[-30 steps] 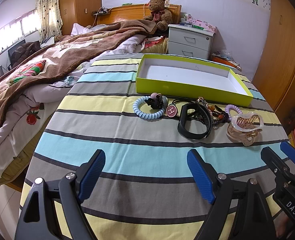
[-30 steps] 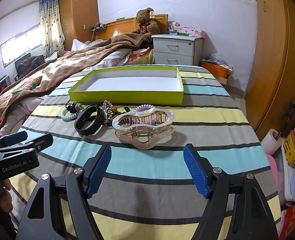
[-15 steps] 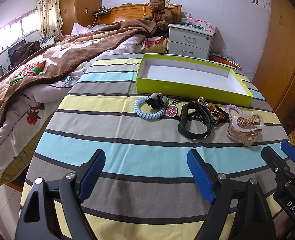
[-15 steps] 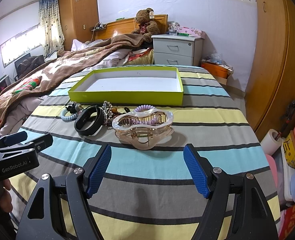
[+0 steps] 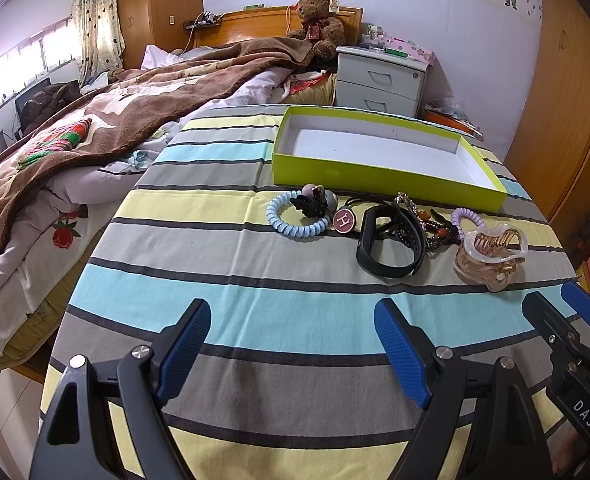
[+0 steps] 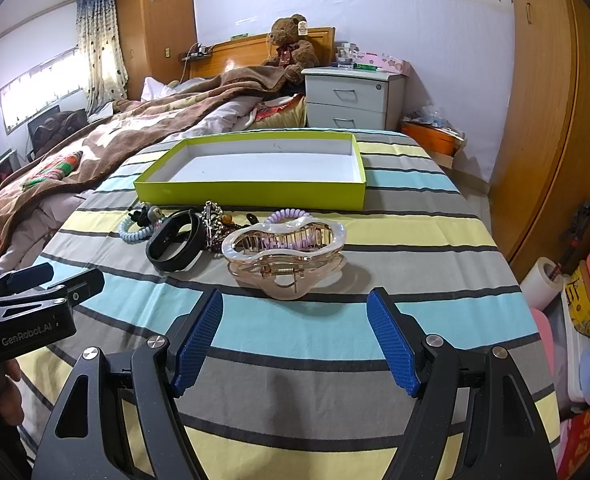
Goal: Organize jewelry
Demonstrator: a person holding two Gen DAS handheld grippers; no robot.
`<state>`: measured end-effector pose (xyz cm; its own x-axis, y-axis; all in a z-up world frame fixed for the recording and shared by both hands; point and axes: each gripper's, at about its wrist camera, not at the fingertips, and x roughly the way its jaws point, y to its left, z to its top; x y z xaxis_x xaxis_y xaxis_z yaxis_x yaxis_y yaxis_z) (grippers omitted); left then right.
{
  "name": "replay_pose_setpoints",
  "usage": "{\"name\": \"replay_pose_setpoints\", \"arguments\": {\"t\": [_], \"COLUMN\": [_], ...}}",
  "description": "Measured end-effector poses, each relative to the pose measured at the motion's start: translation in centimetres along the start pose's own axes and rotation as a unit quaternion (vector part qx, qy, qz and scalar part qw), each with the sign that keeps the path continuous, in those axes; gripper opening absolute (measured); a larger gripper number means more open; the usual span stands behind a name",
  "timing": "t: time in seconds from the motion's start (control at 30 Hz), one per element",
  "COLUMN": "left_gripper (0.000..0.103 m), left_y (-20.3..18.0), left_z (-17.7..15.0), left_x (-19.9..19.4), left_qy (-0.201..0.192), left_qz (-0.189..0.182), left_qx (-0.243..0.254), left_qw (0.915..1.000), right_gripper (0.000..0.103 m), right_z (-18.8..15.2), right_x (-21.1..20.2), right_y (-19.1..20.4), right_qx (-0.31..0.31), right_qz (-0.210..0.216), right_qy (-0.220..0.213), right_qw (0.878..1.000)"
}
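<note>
Zero pieces boxed so far: both my left gripper [image 5: 291, 344] and right gripper [image 6: 295, 340] hover spread wide, holding nothing, while the hair claw [image 6: 285, 252], black band [image 5: 389, 246] and coil ties [image 5: 299, 220] lie just before the bare green tray [image 6: 255, 194].

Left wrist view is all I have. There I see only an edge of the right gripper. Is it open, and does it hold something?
Observer: The right gripper is open and holds nothing.
Operator: What lies straight ahead of it?
Observer: The clear hair claw lies centred between its fingers, a little ahead, not touching them.
Operator: And what is past the right edge of the table?
Observer: A white roll among boxes, lower than the table top.
</note>
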<state>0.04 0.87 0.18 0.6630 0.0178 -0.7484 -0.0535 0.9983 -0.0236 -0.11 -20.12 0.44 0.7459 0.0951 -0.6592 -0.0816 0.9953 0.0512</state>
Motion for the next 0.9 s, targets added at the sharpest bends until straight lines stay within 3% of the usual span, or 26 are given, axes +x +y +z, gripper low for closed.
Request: {"name": "replay_pose_setpoints", "arguments": {"t": [0.23, 0.5, 0.57, 0.9], "left_gripper": [0.085, 0.085, 0.085, 0.085], "left_y": [0.1, 0.9, 0.8, 1.6], "left_z": [0.0, 0.2, 0.4, 1.1], "left_x": [0.3, 1.1, 1.1, 2.7], "left_qy": [0.004, 0.026, 0.023, 0.065], "left_qz": [0.006, -0.021, -0.015, -0.057], "left_qx": [0.002, -0.015, -0.008, -0.037], "left_qw": [1.0000, 0.9993, 0.9996, 0.9956], "right_gripper": [0.075, 0.075, 0.075, 0.075], "right_z": [0.0, 1.6, 2.1, 3.5], "right_x": [0.6, 1.3, 2.1, 5.4], "right_y": [-0.5, -1.8, -1.8, -1.6], "right_qx": [0.004, 0.033, 0.043, 0.080], "right_qz": [-0.001, -0.003, -0.004, -0.003], "right_qy": [0.007, 0.010, 0.024, 0.076], "right_qw": [1.000, 0.999, 0.999, 0.994]}}
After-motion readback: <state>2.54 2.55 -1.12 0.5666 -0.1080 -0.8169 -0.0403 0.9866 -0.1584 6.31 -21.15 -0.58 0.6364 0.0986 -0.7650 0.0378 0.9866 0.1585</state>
